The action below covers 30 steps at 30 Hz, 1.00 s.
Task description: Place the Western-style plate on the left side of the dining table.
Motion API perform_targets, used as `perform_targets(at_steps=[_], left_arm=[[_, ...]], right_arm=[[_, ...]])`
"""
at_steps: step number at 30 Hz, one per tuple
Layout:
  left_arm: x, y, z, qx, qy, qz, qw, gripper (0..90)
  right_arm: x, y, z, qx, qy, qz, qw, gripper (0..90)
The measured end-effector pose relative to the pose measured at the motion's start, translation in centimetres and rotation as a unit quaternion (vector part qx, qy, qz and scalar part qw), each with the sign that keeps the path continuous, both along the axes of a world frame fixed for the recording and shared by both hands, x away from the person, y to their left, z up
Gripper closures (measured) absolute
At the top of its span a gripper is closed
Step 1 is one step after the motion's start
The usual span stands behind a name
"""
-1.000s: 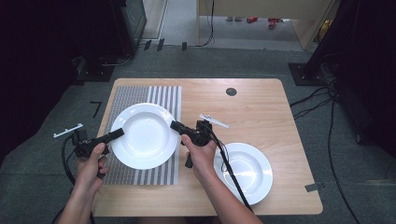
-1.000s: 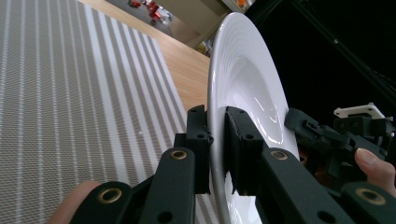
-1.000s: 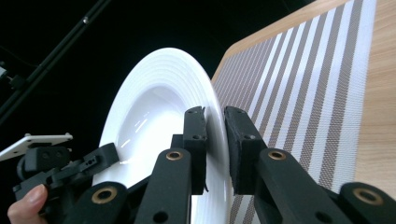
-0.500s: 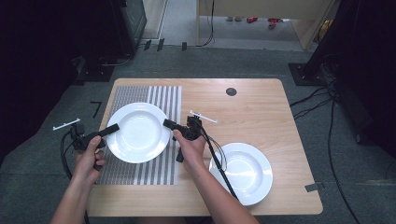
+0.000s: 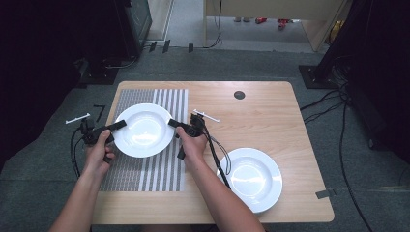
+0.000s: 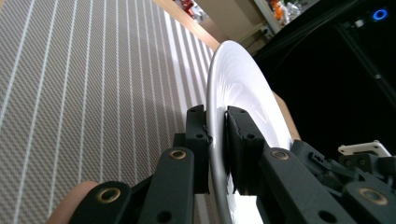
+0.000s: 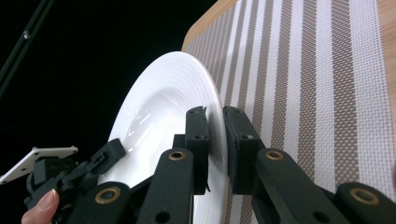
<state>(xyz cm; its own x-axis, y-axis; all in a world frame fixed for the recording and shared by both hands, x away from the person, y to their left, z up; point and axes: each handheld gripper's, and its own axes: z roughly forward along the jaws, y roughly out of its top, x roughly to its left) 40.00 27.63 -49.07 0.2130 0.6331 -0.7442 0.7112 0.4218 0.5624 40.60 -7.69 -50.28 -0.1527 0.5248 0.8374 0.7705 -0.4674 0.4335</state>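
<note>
Glossy white ceramic plate (image 5: pixel 143 130), woven striped cloth placemat (image 5: pixel 154 169), smooth pale wood table (image 5: pixel 270 116)

Bare wood is lying open across the far and middle right of the worktop (image 5: pixel 270 111), giving a claw free passage there. A second white plate (image 5: pixel 252 178) is sitting at the near right corner, blocking that patch. The held plate (image 5: pixel 143 129), pinched between the left claw (image 5: pixel 119 125) and the right claw (image 5: pixel 173 123), is covering the far part of the striped mat (image 5: pixel 145 174), while the mat's near part is lying bare.

Text on plate (image 5: pixel 143 130): none legible.
Text on mat (image 5: pixel 145 174): none, stripes only.
Text on table (image 5: pixel 270 116): none.
Text on grippers: none.
</note>
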Motion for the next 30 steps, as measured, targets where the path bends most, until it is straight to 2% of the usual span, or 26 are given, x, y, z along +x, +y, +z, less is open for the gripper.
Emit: perform_targets(at_steps=[6,8,10,11,14,16,18,20,22,26,28,29,30], left_arm=[[1.2,-0.4,-0.7,0.014,0.005,0.011,0.9998,79.7],[1.5,-0.7,-1.2,0.034,0.007,0.017,0.9992,78.8],[1.6,-0.8,-1.4,0.037,0.008,0.020,0.9991,78.6],[1.6,-1.0,-1.5,0.051,0.006,0.024,0.9984,77.8],[1.6,-1.2,-1.4,0.063,0.005,0.028,0.9976,77.6],[1.7,-1.4,-1.2,0.096,0.009,0.032,0.9948,75.8],[1.7,-1.5,-1.3,0.102,0.010,0.032,0.9943,74.2],[1.9,-1.8,-1.7,0.125,0.019,0.027,0.9916,72.4],[2.0,-1.9,-1.8,0.129,0.021,0.026,0.9910,71.7],[2.2,-2.4,-2.1,0.154,0.030,0.027,0.9873,68.9],[2.2,-2.5,-2.2,0.157,0.032,0.029,0.9867,67.8],[2.2,-2.6,-2.3,0.168,0.035,0.030,0.9847,67.0],[2.3,-2.7,-2.2,0.170,0.036,0.032,0.9842,66.8]], right_arm=[[1.4,0.2,-1.1,0.001,0.014,-0.018,0.9997,82.2],[1.8,0.3,-1.5,-0.005,0.017,-0.022,0.9996,82.0],[1.9,0.3,-1.6,-0.005,0.019,-0.023,0.9995,82.0],[2.2,0.4,-1.9,-0.008,0.019,-0.027,0.9994,81.9],[2.4,0.5,-2.1,-0.010,0.020,-0.028,0.9994,81.5],[2.4,0.6,-2.5,-0.013,0.022,-0.022,0.9994,81.3],[2.4,0.7,-2.5,-0.013,0.023,-0.018,0.9995,81.5],[2.5,0.7,-2.5,-0.018,0.018,-0.023,0.9994,82.0],[2.5,0.7,-2.5,-0.020,0.018,-0.026,0.9993,82.1],[2.6,0.7,-2.5,-0.025,0.017,-0.029,0.9991,82.4],[2.6,0.7,-2.6,-0.030,0.014,-0.030,0.9990,82.2],[2.6,0.8,-2.6,-0.034,0.010,-0.030,0.9989,82.4],[2.6,0.8,-2.6,-0.036,0.009,-0.031,0.9989,82.3]])
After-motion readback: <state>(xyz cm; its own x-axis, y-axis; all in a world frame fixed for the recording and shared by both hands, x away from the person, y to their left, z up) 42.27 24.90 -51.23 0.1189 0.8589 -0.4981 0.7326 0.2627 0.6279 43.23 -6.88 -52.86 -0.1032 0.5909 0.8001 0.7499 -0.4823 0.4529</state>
